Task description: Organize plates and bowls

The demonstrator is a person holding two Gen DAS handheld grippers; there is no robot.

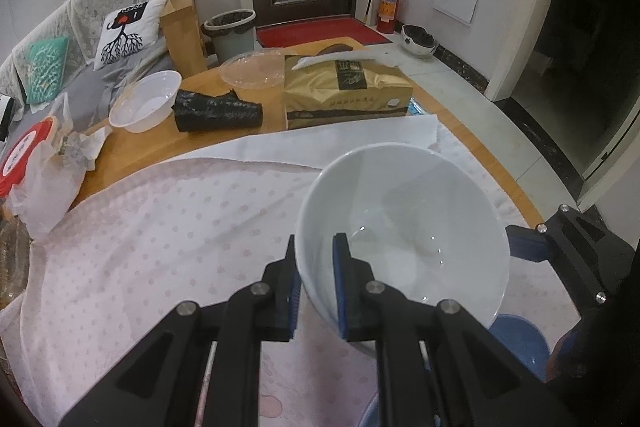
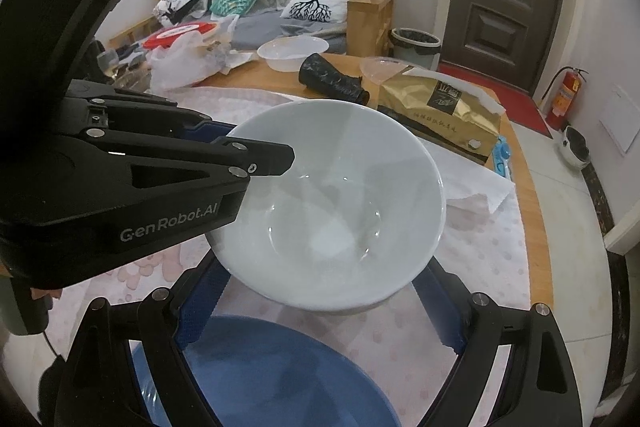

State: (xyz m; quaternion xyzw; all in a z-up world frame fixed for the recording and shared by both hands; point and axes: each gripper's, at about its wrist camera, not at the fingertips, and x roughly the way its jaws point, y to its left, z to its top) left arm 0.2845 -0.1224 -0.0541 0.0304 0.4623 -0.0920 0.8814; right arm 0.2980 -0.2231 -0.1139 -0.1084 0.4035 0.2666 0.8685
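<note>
A white ceramic bowl (image 1: 404, 227) (image 2: 332, 211) hangs slightly tilted above the pink dotted cloth. My left gripper (image 1: 316, 247) is shut on its near rim, one finger inside and one outside; in the right wrist view it reaches in from the left (image 2: 256, 159). My right gripper (image 2: 324, 263) stands wide around the bowl's lower wall, with its pads against both sides and its tips hidden by the bowl. One of its fingers (image 1: 524, 243) meets the bowl's right side. A blue plate (image 2: 260, 367) (image 1: 516, 343) lies on the cloth just below.
On the wooden table (image 1: 516, 195) behind the cloth (image 1: 160, 227) are a gold tissue pack (image 1: 344, 87), a black roll (image 1: 218, 111), a clear plastic bowl (image 1: 146, 101), a clear lid (image 1: 254, 69) and a plastic bag over a red-lidded tub (image 1: 36, 163).
</note>
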